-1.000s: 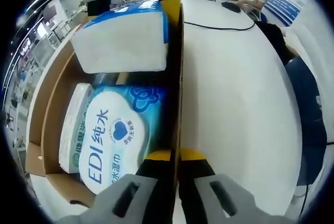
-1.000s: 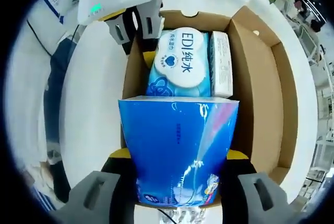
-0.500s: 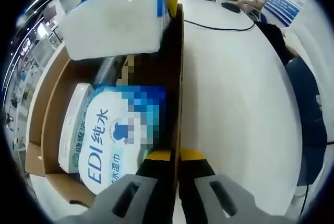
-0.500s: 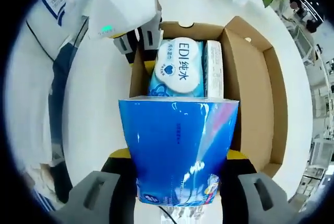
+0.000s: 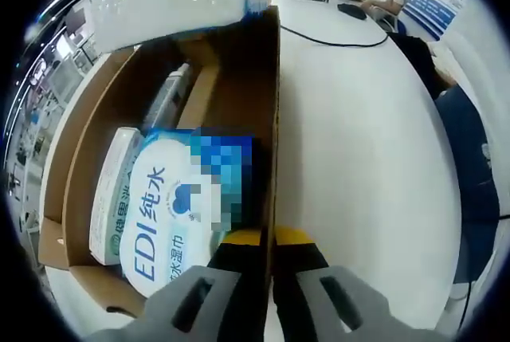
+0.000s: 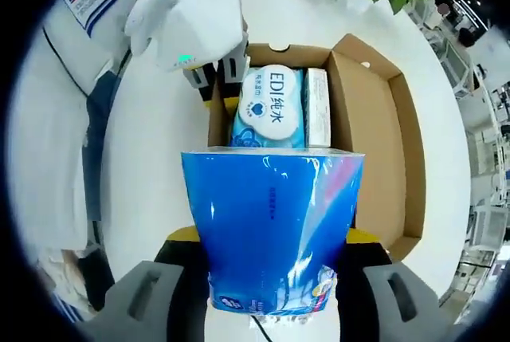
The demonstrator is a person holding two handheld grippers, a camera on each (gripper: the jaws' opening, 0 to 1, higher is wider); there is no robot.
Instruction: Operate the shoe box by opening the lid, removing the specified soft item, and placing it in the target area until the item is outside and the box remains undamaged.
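The right gripper point(image 6: 271, 238) holds a blue tissue pack point(image 6: 272, 230) tight between its two jaws. The pack is up in the air, above the open shoe box point(image 6: 374, 143) and out of it. Just past the pack, inside the box, lie a blue wet wipes pack point(image 6: 268, 107) and a thin white box point(image 6: 318, 107) side by side. The left gripper point(image 5: 268, 238) pinches the side wall of the shoe box point(image 5: 271, 103), jaws nearly closed on the cardboard. The box sits on a white table point(image 5: 358, 143). A dark cable point(image 5: 335, 39), maybe a wire, lies far off on it.
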